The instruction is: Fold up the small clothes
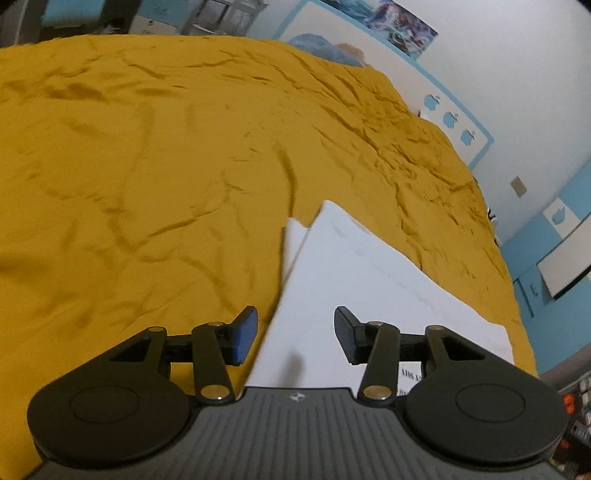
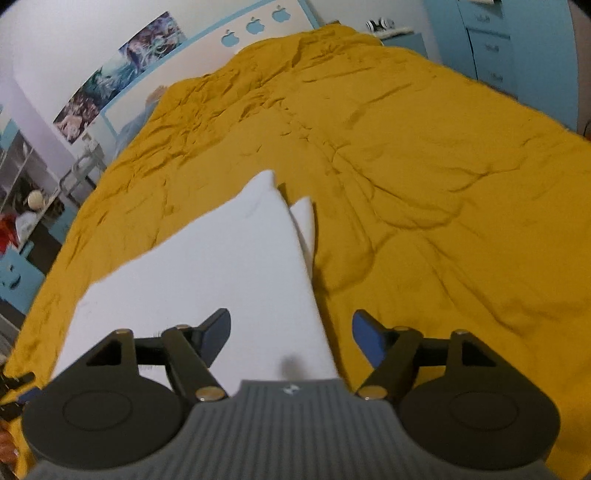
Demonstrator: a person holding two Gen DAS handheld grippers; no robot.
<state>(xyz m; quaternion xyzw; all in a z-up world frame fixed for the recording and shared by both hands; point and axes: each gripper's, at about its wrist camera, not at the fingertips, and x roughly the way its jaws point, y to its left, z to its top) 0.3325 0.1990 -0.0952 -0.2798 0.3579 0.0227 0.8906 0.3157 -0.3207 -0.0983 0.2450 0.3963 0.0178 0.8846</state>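
Note:
A white garment (image 1: 354,280) lies folded flat on the mustard-yellow bedspread (image 1: 147,166), with a lower layer peeking out along its left edge. My left gripper (image 1: 295,336) hovers above the garment's left edge, open, nothing between its fingers. In the right wrist view the same white garment (image 2: 207,266) reaches from the lower left up to a pointed corner, a second layer showing at its right edge. My right gripper (image 2: 291,339) hangs over the garment's right edge, open wide and holding nothing. The bedspread (image 2: 424,184) fills the remainder of that view.
A white headboard with blue apple shapes (image 1: 448,120) and a wall poster (image 1: 399,26) stand behind the bed. Blue drawers (image 2: 491,48) are at the far right, shelving with clutter (image 2: 29,192) at the left. Rumpled bedspread stretches beyond the garment.

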